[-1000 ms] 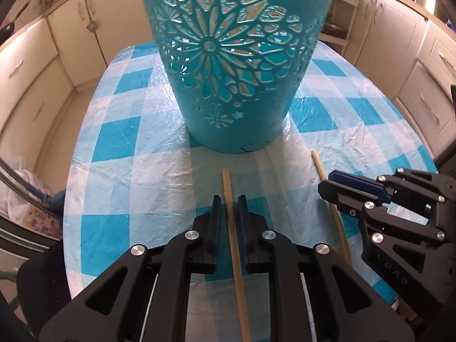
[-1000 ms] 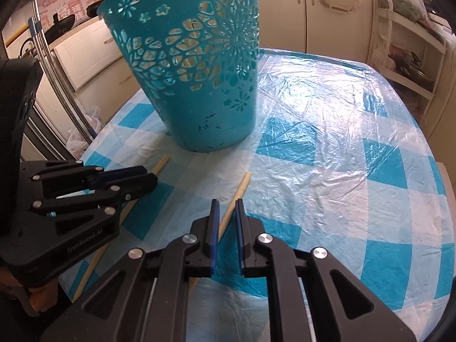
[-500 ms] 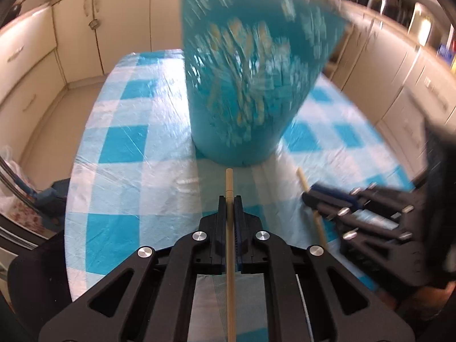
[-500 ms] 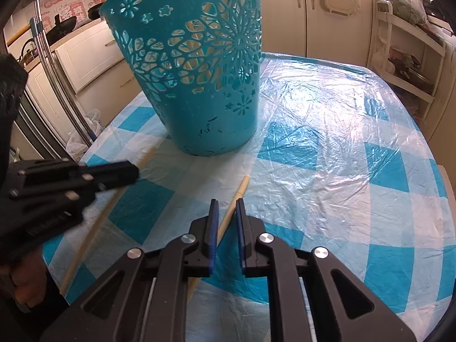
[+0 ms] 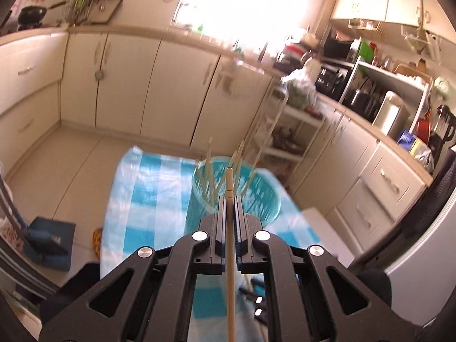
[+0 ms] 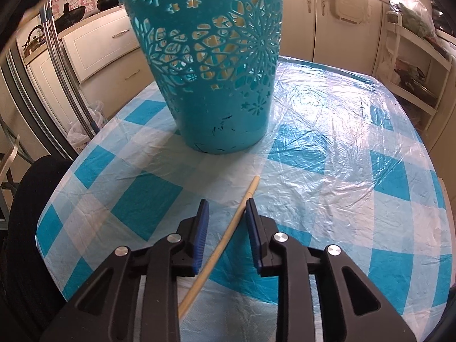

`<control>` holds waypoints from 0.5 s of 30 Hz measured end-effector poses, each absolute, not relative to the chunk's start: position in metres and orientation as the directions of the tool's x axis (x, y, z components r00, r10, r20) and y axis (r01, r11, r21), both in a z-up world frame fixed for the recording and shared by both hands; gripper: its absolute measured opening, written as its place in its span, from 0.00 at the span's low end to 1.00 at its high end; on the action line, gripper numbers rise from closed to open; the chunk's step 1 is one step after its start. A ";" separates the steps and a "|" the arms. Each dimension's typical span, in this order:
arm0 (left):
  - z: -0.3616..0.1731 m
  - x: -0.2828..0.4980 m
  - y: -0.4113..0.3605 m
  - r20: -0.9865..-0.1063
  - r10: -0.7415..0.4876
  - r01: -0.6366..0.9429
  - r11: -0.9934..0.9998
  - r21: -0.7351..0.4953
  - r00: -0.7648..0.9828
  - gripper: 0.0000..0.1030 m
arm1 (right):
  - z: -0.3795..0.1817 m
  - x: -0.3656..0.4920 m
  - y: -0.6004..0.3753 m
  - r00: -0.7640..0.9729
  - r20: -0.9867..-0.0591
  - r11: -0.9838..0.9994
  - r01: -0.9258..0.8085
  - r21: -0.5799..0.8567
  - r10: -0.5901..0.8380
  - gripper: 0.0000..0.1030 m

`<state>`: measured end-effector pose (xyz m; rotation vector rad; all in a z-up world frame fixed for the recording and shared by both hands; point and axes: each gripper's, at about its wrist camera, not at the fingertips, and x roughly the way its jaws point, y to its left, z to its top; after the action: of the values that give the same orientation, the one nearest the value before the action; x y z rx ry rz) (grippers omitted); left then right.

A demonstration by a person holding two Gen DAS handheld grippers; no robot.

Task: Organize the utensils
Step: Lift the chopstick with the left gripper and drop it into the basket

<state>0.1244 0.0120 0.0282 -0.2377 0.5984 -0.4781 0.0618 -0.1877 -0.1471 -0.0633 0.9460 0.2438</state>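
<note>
The basket (image 5: 250, 193) and the sticks (image 5: 209, 168) inside it were motion-blurred; its rim was cut off in the right wrist view.

Daylight poured through the kitchen window (image 5: 242, 2) in the left wrist view and burned it out to plain white, washing the countertop (image 5: 216, 47) below it in haze. That picture was smeared by motion: the teal basket (image 5: 236, 188) and the checked tablecloth (image 5: 148, 199) looked streaked, while the black left gripper (image 5: 229, 199) stayed sharp. The right wrist view was crisp and evenly lit. Its clear plastic table cover (image 6: 336, 105) carried white glare across the wrinkles. Light glowed yellow through the cut-outs of the basket. Both views bent strongly toward the rims, with dark vignetted corners and curved cabinets (image 5: 128, 85).
</note>
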 end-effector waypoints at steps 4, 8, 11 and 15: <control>0.058 0.138 0.003 -0.404 -0.482 0.366 0.869 -0.333 0.778 0.05 | -0.147 0.063 -0.186 0.558 -0.810 0.969 -0.242 0.046 0.178 0.30; 0.084 0.153 -0.008 -0.332 -0.463 0.359 0.873 -0.329 0.822 0.05 | -0.147 0.063 -0.186 0.558 -0.810 0.969 -0.242 0.051 0.182 0.31; 0.097 0.170 -0.016 -0.281 -0.440 0.345 0.879 -0.328 0.853 0.05 | -0.147 0.063 -0.187 0.556 -0.810 0.968 -0.245 0.054 0.187 0.32; 0.098 0.191 -0.028 -0.247 -0.410 0.316 0.884 -0.344 0.878 0.05 | -0.147 0.063 -0.185 0.554 -0.810 0.966 -0.251 0.055 0.190 0.34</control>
<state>0.1913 -0.0280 0.0978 -0.3008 0.3208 -0.3842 0.0630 -0.1853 -0.1468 -0.0698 0.9481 0.2612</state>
